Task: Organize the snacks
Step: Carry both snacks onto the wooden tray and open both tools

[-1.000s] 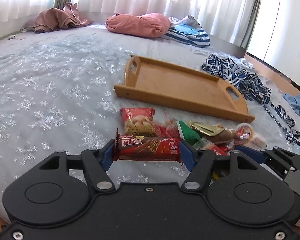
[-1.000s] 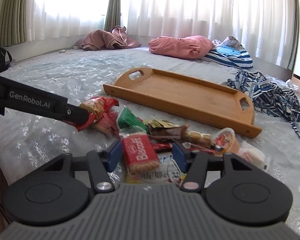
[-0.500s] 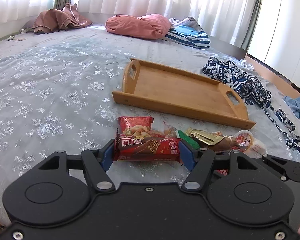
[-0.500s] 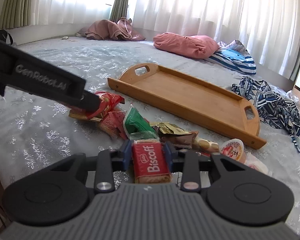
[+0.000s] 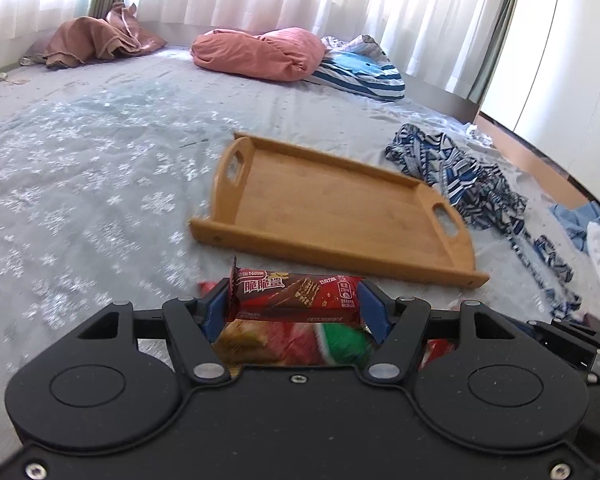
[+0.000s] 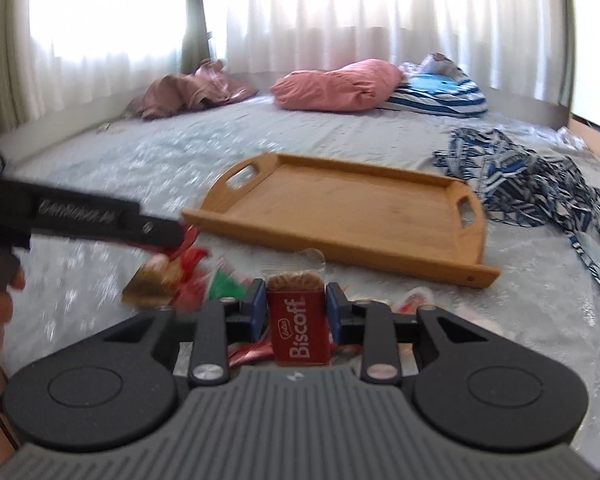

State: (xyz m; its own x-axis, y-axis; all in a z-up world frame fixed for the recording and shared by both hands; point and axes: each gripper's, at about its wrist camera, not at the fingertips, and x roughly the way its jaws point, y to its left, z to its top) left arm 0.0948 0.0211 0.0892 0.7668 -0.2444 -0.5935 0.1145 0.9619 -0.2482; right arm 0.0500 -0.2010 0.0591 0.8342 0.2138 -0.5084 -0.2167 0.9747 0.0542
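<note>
Left tongs: left gripper [image 5: 294, 304] is closed on the wafer bar [image 5: 296, 298], blue pads pressing its two short ends, so the bar's long axis runs crosswise between the fingers.
Right tongs: right gripper [image 6: 296, 308] is clamped on the Biscoff packet [image 6: 299, 320], pads on its long sides, long axis pointing forward along the fingers.
Writing, left: the red-brown wafer wrapper reads "Nestlé" above large Chinese characters; the small print is too fine to read.
Writing, right: red wrapper reads "Lotus Biscoff" in white; the other gripper's black arm, crossing the left of this view, carries blurred lettering, apparently "GenRobot.AI".
Pile: remaining snacks [image 6: 188, 280] lie loose on the bedspread [image 5: 80, 184] under and just beside both grippers, blurred.
Key relation: wooden tray [image 5: 340, 208] lies straight ahead of both grippers, beyond the pile, long axis crosswise and slanting away to the right; it looks empty.
Nearer arm: judging by the views, neither is clearly closer; the left faces the tray's left half, the right its middle.
</note>
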